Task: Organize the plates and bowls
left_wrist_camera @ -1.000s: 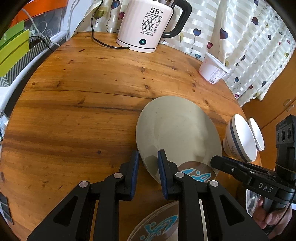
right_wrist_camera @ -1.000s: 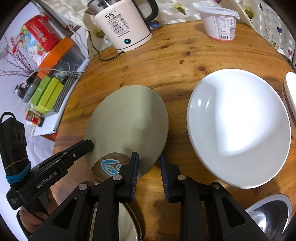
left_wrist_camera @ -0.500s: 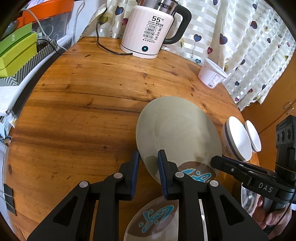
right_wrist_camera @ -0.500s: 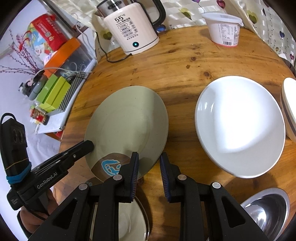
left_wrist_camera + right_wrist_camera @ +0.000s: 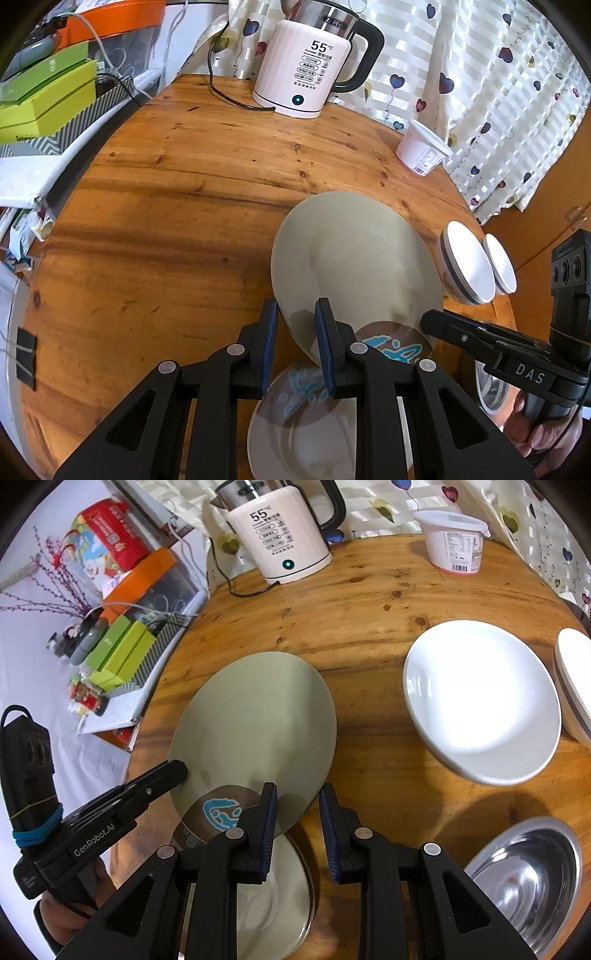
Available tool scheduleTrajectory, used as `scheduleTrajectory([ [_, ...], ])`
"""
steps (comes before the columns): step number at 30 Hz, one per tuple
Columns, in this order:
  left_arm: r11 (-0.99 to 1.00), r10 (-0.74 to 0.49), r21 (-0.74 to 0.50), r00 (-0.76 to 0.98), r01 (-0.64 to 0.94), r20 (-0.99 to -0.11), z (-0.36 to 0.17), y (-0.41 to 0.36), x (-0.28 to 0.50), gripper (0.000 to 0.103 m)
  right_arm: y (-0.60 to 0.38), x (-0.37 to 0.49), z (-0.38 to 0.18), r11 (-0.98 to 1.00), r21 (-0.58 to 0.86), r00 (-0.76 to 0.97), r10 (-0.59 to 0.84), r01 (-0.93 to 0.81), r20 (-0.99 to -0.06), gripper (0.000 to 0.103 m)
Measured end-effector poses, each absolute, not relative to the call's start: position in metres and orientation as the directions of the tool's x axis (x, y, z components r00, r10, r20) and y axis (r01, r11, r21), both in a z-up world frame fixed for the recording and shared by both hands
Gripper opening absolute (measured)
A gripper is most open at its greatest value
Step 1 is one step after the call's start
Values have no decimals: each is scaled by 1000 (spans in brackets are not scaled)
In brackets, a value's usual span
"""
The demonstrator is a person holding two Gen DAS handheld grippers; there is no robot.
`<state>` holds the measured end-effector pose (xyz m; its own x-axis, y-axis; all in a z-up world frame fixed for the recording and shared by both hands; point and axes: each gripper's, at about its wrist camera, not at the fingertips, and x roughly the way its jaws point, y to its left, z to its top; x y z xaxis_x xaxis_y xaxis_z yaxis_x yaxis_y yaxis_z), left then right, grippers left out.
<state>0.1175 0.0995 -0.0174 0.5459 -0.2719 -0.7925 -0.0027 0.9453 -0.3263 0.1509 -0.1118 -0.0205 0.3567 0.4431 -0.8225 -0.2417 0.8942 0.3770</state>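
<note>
A beige plate (image 5: pixel 354 258) with a brown and blue mark is held tilted above the wooden table (image 5: pixel 166 206). My left gripper (image 5: pixel 293 343) is shut on its near left rim. My right gripper (image 5: pixel 297 823) is shut on its opposite rim; the plate shows there too (image 5: pixel 255 716). Under it lies a second plate (image 5: pixel 303 432) with the same blue mark, also seen in the right wrist view (image 5: pixel 273 897). A white deep plate (image 5: pixel 480 701) sits on the table to the right.
A white kettle (image 5: pixel 310 70) with its cord stands at the table's back. A white tub (image 5: pixel 421 151) is at the back right. Two striped white bowls (image 5: pixel 469 266) and a steel bowl (image 5: pixel 524 882) sit at the right. Green boxes (image 5: pixel 40 99) lie off the left edge.
Both grippers have lifted the beige plate higher off the table. The second plate beneath it has come further into view.
</note>
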Motion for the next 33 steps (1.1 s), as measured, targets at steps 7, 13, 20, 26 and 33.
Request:
scheduleTrajectory([
  [7, 945, -263, -326, 548, -19, -794, -17, 101, 97, 22, -110, 135, -21, 891, 376, 346, 447, -255, -825, 23],
  [13, 945, -255, -326, 550, -33, -795, -19, 101, 78, 22, -110, 120, -22, 887, 377, 336, 453, -268, -826, 23],
  [20, 946, -241, -320, 552, -49, -798, -19, 99, 60, 22, -111, 106, -24, 880, 383, 323, 463, -281, -826, 23],
  [26, 946, -231, -318, 554, -65, -800, -19, 95, 47, 22, -115, 98, -25, 874, 392, 313, 473, -288, -824, 23],
  [33, 945, -224, -318, 557, -75, -800, -18, 90, 33, 22, -120, 90, -25, 869, 397, 308, 480, -295, -822, 23],
])
